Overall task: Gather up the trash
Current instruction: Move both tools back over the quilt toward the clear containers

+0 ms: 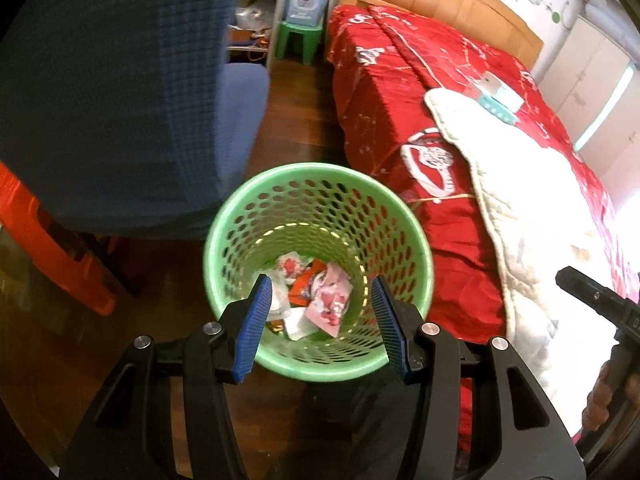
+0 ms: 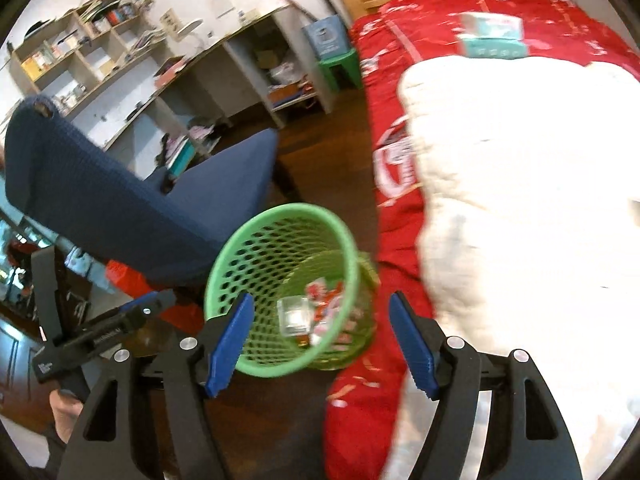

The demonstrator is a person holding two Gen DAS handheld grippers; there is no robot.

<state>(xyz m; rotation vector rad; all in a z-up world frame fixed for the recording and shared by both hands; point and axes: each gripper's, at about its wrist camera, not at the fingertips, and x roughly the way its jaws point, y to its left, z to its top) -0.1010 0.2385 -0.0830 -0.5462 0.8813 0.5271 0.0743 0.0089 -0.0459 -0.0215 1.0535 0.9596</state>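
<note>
Room: bedroom with dark wood floor (image 1: 296,128); bed under a red cover (image 1: 404,92) on one side, blue chair (image 1: 120,112) on the other, shelves and desk at the back in the right wrist view
Bin: green perforated waste basket (image 1: 320,200) upright on the floor between chair and bed, just beside the bed's edge
Contents: crumpled wrappers (image 1: 324,300), red, pink and white, lying at the bottom; a clear square piece (image 2: 294,316) shows among them in the right wrist view, blurred, cannot tell whether it has settled
Left gripper (image 1: 322,320): jaws spread, nothing between the pads; it hangs over the near rim, pointing steeply down into the basket
Right gripper (image 2: 322,344): jaws apart and empty; basket mouth lies ahead and slightly to its left, bed cover under its right finger
Bed items: white quilted blanket (image 1: 520,220) over the red cover; small teal and white box (image 1: 498,98) beyond it toward the headboard
Key relation: the box lies away from the bin, up the bed on the right hand's side, so the right gripper looks nearer to it; the left is already centred over the basket
Box axis: appears to run roughly across the bed in the right wrist view; too blurred to be sure
Judgement: the bin holds several pieces; whether the box counts as trash cannot be told
</note>
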